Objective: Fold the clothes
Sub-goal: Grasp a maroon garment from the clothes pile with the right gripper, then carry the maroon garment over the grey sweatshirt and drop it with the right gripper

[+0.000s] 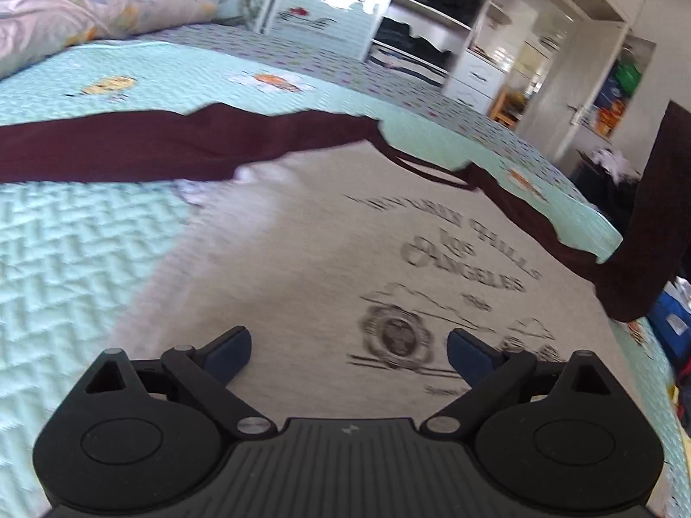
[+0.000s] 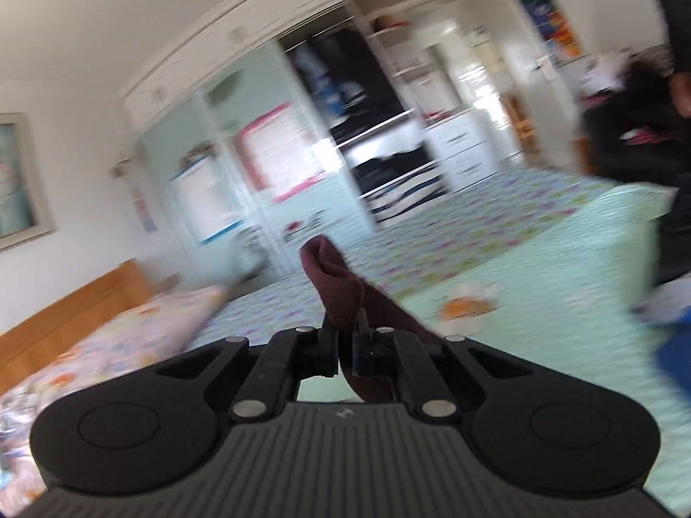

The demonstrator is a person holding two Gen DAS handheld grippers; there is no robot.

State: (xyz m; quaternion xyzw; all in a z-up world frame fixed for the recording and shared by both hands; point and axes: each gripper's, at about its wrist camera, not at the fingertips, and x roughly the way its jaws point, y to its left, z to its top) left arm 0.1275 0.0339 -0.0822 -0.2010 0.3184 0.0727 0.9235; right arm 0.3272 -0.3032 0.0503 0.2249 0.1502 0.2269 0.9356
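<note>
Your left gripper [image 1: 350, 345] is a matte black housing with a ribbed grey centre plate carrying a small pale logo, two round black discs at its sides, silver screw heads at the linkage pivots and dark blue pads on the jaws. Your right gripper [image 2: 345, 347] has the same build: black arms, silver screws, ribbed plate, round side discs.

A bed [image 1: 86, 233] with a mint quilted cover carries a grey shirt [image 1: 302, 259] with maroon sleeves, spread flat, print up. One sleeve [image 1: 129, 146] lies across the cover. A floral pillow [image 1: 86, 4] rests near what seems the head end.
</note>
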